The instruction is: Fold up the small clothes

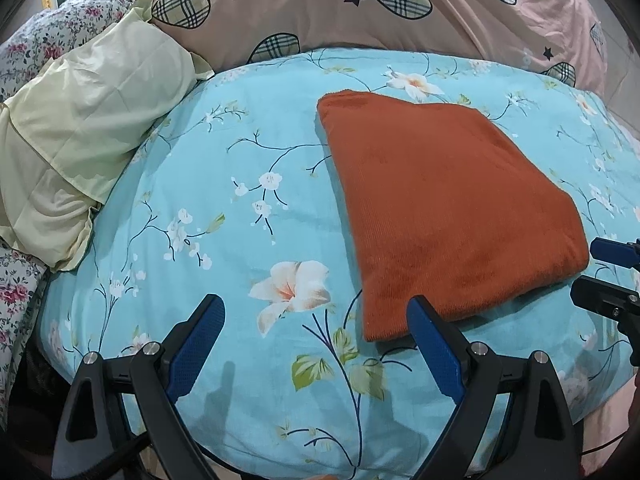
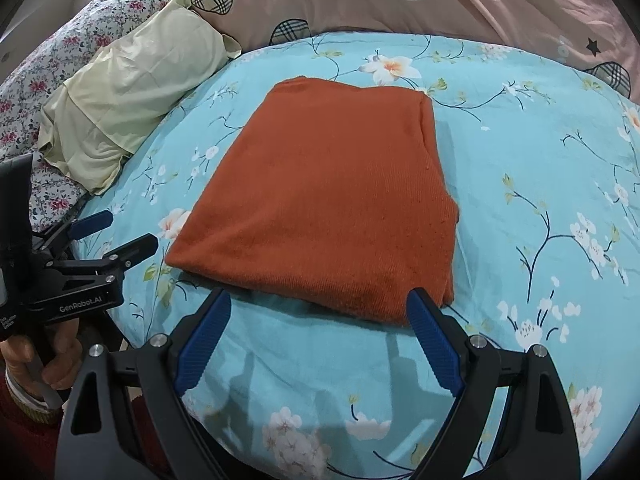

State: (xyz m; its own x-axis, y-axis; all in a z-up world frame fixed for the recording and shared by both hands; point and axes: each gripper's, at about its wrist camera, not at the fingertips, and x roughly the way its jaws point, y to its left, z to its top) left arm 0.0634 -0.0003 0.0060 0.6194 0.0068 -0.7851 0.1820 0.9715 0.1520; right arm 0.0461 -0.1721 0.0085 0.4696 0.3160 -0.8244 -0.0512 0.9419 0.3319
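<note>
Garment [image 2: 324, 200], orange, folded flat, centre frame on floral blue bedspread [image 2: 540, 184]. Right gripper [image 2: 318, 322] jaws spread wide at its near edge, gripping nothing. Left gripper [image 1: 316, 324] likewise spread, empty, lower frame.

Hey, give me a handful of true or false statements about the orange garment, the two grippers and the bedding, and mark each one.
1. The orange garment lies folded flat on the blue floral cover. True.
2. The right gripper is clamped on the garment. False: its fingers are spread open just short of the near edge, holding nothing.
3. The left gripper is open. True.
4. A pale yellow pillow sits on top of the garment. False: it lies apart, off to the left.
5. The pink bedding behind is plain. False: it has plaid hearts and stars.
</note>
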